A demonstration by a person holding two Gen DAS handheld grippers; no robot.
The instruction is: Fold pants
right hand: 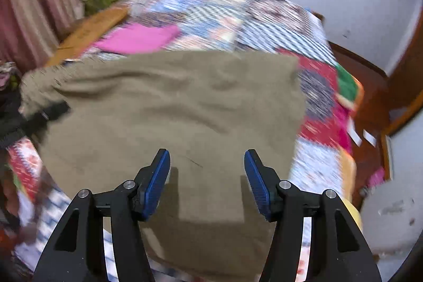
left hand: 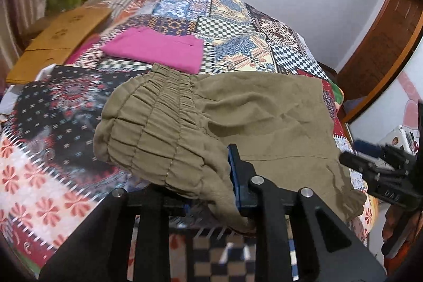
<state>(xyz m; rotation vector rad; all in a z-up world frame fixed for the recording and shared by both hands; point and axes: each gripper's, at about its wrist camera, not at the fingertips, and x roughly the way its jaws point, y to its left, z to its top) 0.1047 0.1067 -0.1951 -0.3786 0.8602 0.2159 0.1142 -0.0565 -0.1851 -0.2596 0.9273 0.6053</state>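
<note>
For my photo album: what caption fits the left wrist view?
Left claw shut on the waistband of olive pants, over a patchwork bedspread.

Two grippers show, the left gripper point(left hand: 211, 189) and the right gripper point(right hand: 207, 184), over one pair of khaki pants point(left hand: 238, 118), one folded pink garment point(left hand: 158, 49), one patchwork bedspread point(left hand: 238, 25) and one cardboard box point(left hand: 60, 41).

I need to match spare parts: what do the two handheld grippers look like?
Both match. The right gripper has black angular linkage arms with triangular cut-outs, round silver pivot pins, and two fingers faced with ribbed blue pads. The left gripper shows the same black links, silver pins and a blue pad. No cables are visible.
</note>
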